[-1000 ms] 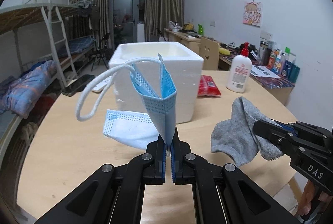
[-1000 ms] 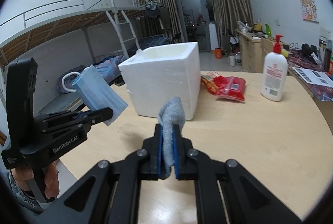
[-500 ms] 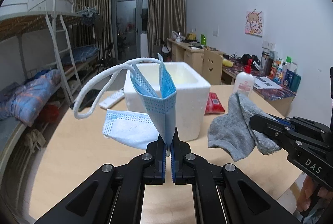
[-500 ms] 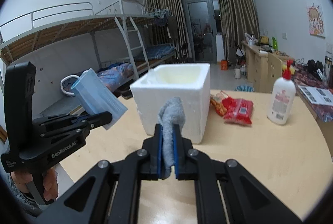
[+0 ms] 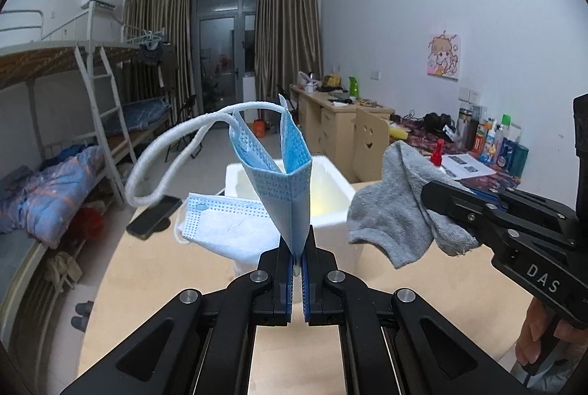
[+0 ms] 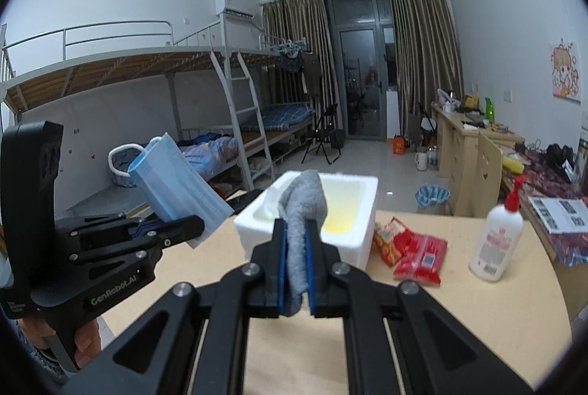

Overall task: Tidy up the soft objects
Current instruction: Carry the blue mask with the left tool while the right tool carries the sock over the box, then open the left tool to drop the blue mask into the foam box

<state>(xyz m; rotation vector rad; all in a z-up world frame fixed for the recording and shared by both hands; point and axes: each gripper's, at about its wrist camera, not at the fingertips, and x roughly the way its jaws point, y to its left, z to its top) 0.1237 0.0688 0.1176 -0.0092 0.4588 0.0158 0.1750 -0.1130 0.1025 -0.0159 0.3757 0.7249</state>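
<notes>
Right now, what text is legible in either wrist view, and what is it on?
"DAS": on the right hand-held gripper, side of its body, left wrist view.
"GenRobot.AI": on the left hand-held gripper, side of its body, right wrist view.
Lotion bottle label: too blurred to read.
Red snack packets: print too blurred.
Papers on the desk: too small.

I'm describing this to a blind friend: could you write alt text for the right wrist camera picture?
A handheld gripper pinches a grey sock in front of an open white foam box on a wooden table. To its left, a second gripper holds a blue face mask. A lotion bottle and red packets lie to the right, bunk beds behind.
</notes>
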